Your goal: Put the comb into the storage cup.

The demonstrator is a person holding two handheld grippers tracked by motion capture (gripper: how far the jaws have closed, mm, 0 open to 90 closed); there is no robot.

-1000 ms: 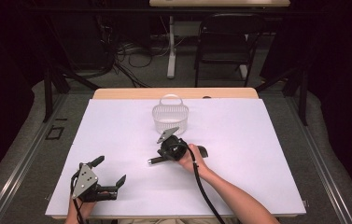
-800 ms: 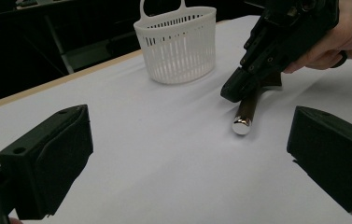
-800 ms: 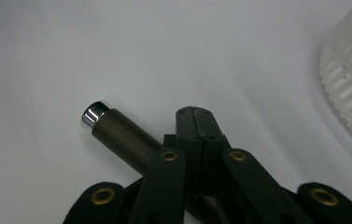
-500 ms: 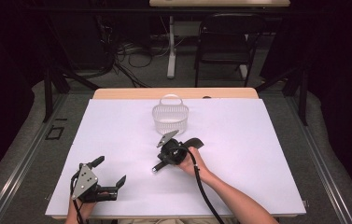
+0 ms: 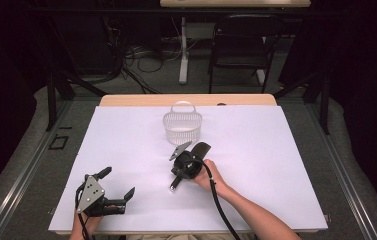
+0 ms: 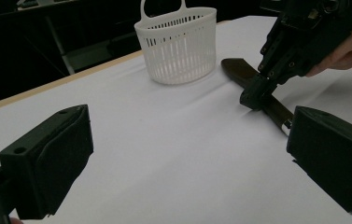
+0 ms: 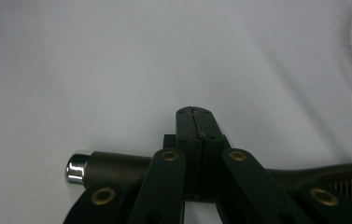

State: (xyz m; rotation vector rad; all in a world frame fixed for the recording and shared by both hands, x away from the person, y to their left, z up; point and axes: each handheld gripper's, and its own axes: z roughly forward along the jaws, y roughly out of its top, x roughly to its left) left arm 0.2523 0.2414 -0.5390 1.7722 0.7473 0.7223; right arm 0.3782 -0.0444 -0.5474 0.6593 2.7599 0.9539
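– Pressing down on the long dark-brown plastic utensil (image 6: pixel 242 71) with the right gripper (image 6: pixel 255 95): is that a grip?

– I can't call it one. In the right gripper view my jaws are fully closed, pad against pad, and the round, matt handle (image 7: pixel 113 163) with its chrome end cap crosses beneath them. I judge the tips pin it flat, so it cannot roll on the smooth white table cover (image 5: pixel 276 165).

– Where does the utensil lie?

– At mid-table, just in front of the white slotted plastic basket (image 5: pixel 182 129). Its broad, flat, ridged head points towards the basket but stays apart from it.

– Why is the basket there?

– Probably as the receptacle. It stands upright with the loop handle at the back, an oval tub with thin vertical slots, light and stiff.

– And the left gripper (image 5: pixel 118 182)?

– It's parked at the near-left corner with its jaws spread wide and nothing between them, well clear of the work. The blocky black pads (image 6: pixel 47 158) face the basket.
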